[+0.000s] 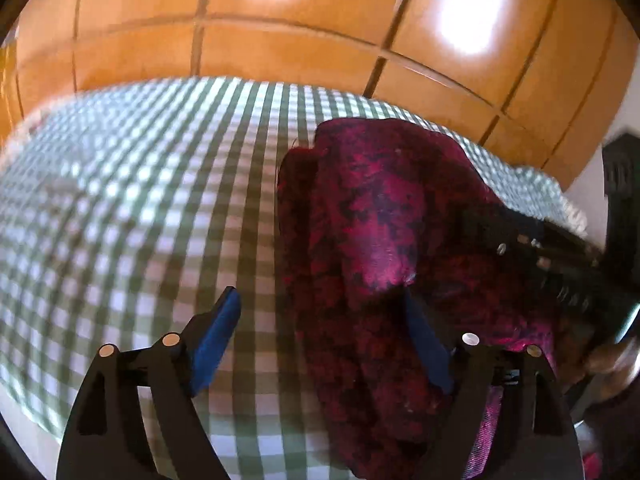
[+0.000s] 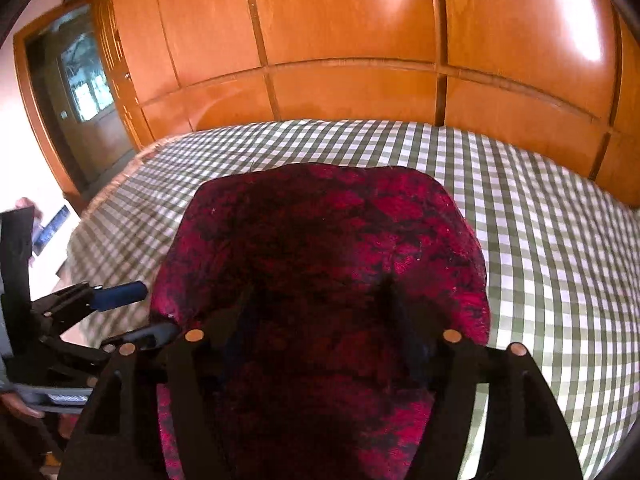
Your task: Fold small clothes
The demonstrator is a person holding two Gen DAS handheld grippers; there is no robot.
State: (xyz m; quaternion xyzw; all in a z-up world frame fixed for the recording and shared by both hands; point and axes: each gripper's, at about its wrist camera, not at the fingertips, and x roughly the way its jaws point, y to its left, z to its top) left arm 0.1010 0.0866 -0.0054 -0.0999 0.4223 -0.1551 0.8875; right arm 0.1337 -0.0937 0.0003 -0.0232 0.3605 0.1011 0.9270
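A dark red and black patterned garment (image 1: 372, 216) lies bunched on the green checked bed cover (image 1: 140, 184). My left gripper (image 1: 320, 320) is open, its blue right finger (image 1: 424, 344) against the cloth and its left finger (image 1: 216, 332) over bare cover. In the right wrist view the garment (image 2: 328, 240) drapes over my right gripper (image 2: 320, 320) and hides both fingertips, so I cannot tell how its jaws stand. The left gripper also shows there (image 2: 132, 312), open, at the garment's left edge.
An orange wooden wardrobe (image 2: 352, 32) runs behind the bed. A doorway (image 2: 80, 88) is at the far left. The checked cover (image 2: 540, 232) spreads to the right of the garment. White floor (image 2: 24, 160) lies beyond the bed's left edge.
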